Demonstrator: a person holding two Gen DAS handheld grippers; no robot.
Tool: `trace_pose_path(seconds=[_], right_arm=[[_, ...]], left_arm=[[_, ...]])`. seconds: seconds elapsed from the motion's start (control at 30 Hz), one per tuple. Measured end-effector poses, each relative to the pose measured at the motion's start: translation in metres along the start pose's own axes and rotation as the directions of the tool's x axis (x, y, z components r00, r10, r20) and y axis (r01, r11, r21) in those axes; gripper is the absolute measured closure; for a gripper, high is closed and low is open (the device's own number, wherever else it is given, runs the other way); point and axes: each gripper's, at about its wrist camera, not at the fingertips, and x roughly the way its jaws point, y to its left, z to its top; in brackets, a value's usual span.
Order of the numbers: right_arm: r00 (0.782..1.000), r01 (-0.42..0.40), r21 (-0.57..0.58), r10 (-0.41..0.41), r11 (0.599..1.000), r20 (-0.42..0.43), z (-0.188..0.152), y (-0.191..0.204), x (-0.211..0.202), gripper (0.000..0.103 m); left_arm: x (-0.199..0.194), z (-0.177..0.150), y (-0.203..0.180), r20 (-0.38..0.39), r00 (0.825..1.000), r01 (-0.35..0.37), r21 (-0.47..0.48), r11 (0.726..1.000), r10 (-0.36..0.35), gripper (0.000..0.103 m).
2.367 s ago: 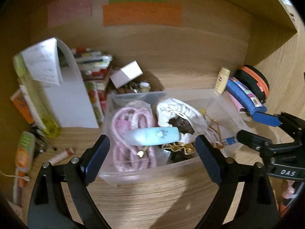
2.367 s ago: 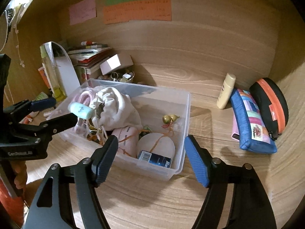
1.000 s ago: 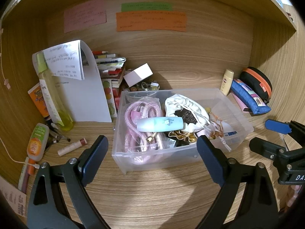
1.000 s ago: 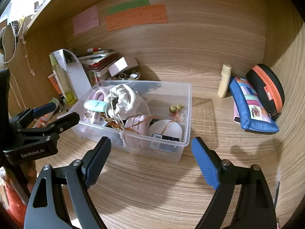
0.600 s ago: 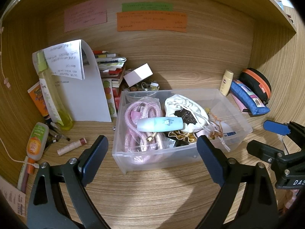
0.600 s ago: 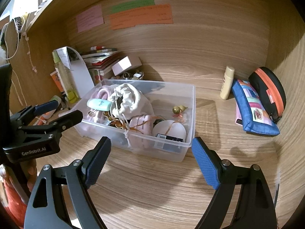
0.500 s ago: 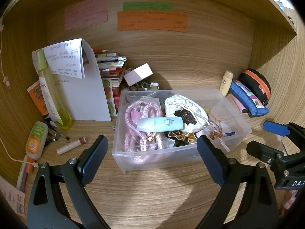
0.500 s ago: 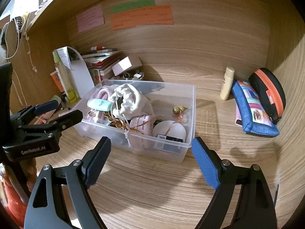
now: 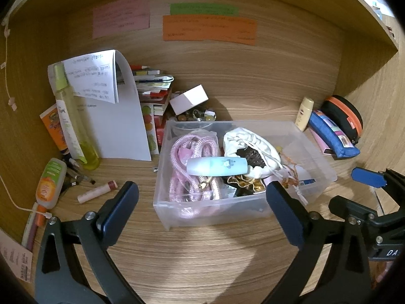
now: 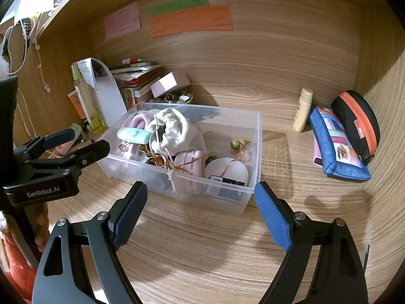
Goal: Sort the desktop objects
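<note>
**Wood alcove, bin loaded, both tongs spread and empty**

Wood-grain counter [image 9: 202,261] inside a wooden alcove; pink, green and orange paper notes [image 9: 209,31] stuck on the back wall.

Clear plastic bin [image 9: 210,214] sits mid-counter. Inside: coiled pink braided cord [image 9: 195,152] on the left, pale mint-blue tube [image 9: 217,166] lying crosswise on top of it, white drawstring pouch [image 10: 174,129] gaping open over something dark, small gold gourd charm [image 10: 239,143] near the far right wall, round white item with a black box at the front right.

Outside the bin: curled paper sheet [image 9: 119,116], tall yellow-green bottle [image 9: 73,124], stack of booklets and a small white box [image 9: 189,99] at left rear; lip balm stick [image 9: 96,192] and orange-label bottle [image 9: 49,183] on the left counter. Cream bottle [image 10: 302,110], blue patchwork pouch [image 10: 336,144] and black case with orange zip [image 10: 357,121] at right, well apart from the bin.

Left tongs [image 9: 201,212] have just been opening; now wide, nothing between them, in front of the bin. Right tongs [image 10: 201,214] spread, empty, also just short of the bin's near wall.
</note>
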Motion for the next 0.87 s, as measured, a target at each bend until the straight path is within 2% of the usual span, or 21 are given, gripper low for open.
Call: trace_pose_path(seconds=[0.17, 0.87], right_arm=[[1.0, -0.001, -0.001, 0.001, 1.0, -0.008, -0.0001, 0.0015, 0.0012, 0.018], [1.0, -0.006, -0.009, 0.006, 1.0, -0.015, -0.0008, 0.0048, 0.0042, 0.018]], left_arm=[[0.0007, -0.0001, -0.0016, -0.014, 1.0, 0.022, 0.013, 1.0, -0.022, 0.001], [0.0006, -0.0029, -0.0062, -0.015, 1.0, 0.008, 0.022, 1.0, -0.008, 0.001]])
